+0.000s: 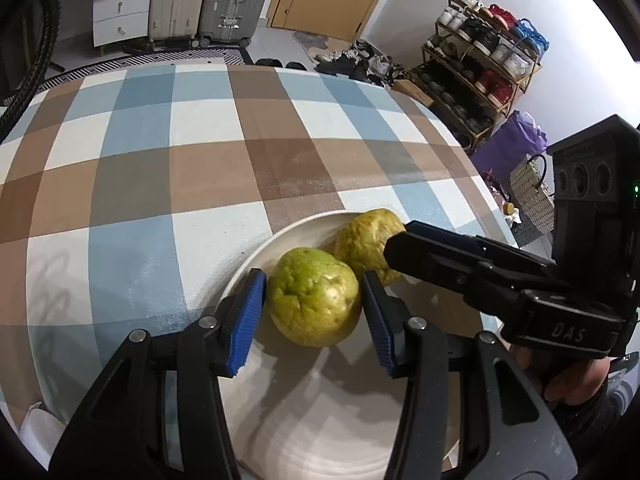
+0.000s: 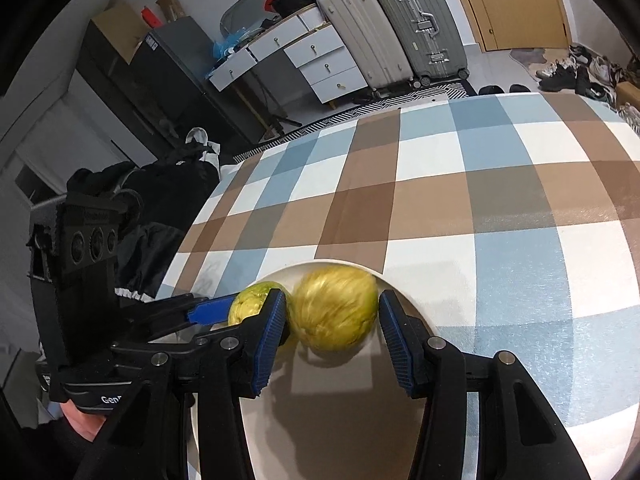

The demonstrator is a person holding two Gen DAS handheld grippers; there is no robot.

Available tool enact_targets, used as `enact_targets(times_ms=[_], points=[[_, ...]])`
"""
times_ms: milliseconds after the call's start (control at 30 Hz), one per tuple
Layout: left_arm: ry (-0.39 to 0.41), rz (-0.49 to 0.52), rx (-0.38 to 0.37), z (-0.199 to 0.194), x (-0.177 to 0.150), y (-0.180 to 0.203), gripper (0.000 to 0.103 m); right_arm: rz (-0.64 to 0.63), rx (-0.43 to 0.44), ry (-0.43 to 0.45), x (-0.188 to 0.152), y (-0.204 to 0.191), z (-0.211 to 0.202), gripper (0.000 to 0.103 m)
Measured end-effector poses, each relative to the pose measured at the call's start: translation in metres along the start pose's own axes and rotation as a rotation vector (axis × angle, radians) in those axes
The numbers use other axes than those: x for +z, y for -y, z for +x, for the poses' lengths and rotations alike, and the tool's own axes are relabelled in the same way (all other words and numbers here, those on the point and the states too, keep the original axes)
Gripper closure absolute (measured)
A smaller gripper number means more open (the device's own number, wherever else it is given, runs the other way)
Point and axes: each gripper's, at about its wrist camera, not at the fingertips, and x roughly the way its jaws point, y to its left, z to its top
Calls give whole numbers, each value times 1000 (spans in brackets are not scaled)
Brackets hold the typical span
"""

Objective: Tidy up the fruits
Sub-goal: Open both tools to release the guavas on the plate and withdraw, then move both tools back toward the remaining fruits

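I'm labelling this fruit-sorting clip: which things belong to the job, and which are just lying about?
Job: green fruit, yellow fruit, white plate, left gripper, right gripper.

Lying about: suitcases, shoe rack, white drawers.

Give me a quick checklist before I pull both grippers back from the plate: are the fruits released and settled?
1. Left gripper open around the green fruit: ok, small gaps show on both sides.
2. Right gripper open around the yellow fruit: ok on its right side; on the left, contact cannot be ruled out.
3. Both fruits on the white plate: ok.
4. Yellow fruit at rest: not ok, it looks motion-blurred in the right wrist view.
5. Fruits apart from each other: cannot tell, they look touching or nearly so.
6. Grippers clear of each other: cannot tell, the right gripper's fingers sit close beside the left one's.
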Motion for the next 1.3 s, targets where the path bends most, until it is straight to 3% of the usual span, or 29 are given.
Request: enact_targets(times_ms=[200,333,400,467,633,700,800,867,967,1300], points=[[44,3,37,-23,0,5,34,-5,-8,21,-2,-6,-9,51],[84,11,57,-47,-3,11,30,3,-8,67,-8,-8,-32,49],[107,13,79,-62,-7,15,27,-1,-20,103,-13,-12,-51,34],[140,15,116,-81,-13,21,21,-13,-46,143,-20,-17,-69,27],[240,24,171,-133,-37,36,20,-78,-78,241,-42,-42,-120,15],[272,27,189,-153,-48,42,17,-107,-88,295,-54,-55,-142,6],[329,47,229,-184,-66,54,8,-151,-100,377,-73,-76,-173,1],[385,65,268,-207,-81,64,1,-175,-106,416,-86,-88,-190,0],[434,91,293,-235,-102,77,1,-217,-117,421,-103,-104,-207,0],[483,102,300,-287,-178,101,1,-293,-163,489,-170,-141,-241,0]])
